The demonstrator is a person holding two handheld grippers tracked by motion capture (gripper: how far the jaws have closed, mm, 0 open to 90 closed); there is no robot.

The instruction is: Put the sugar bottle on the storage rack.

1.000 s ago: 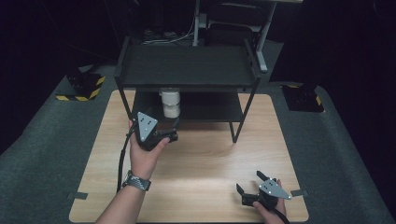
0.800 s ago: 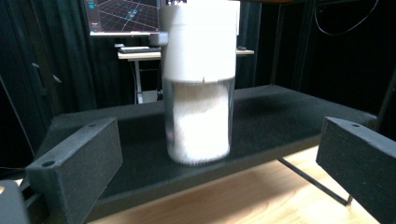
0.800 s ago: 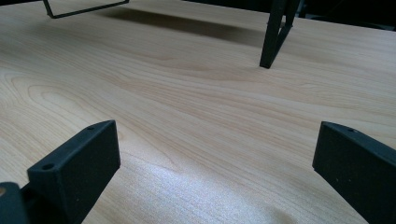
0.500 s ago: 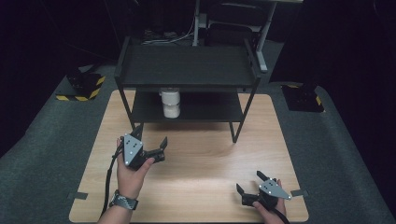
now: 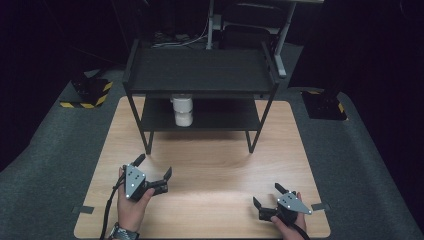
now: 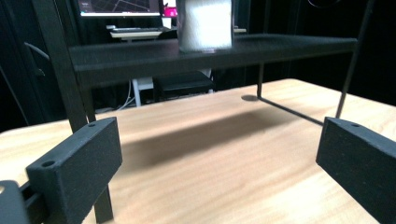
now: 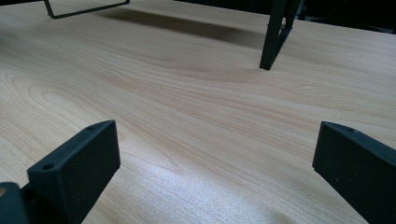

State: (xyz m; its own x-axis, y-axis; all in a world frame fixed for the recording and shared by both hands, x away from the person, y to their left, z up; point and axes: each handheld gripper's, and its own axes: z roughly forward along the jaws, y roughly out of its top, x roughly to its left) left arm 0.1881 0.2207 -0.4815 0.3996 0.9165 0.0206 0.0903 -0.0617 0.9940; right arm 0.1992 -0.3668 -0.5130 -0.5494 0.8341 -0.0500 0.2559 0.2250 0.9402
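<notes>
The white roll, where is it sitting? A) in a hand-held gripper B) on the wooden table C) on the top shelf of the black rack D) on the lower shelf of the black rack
D: the white roll stands on the lower shelf of the black rack, under its top shelf.
</notes>
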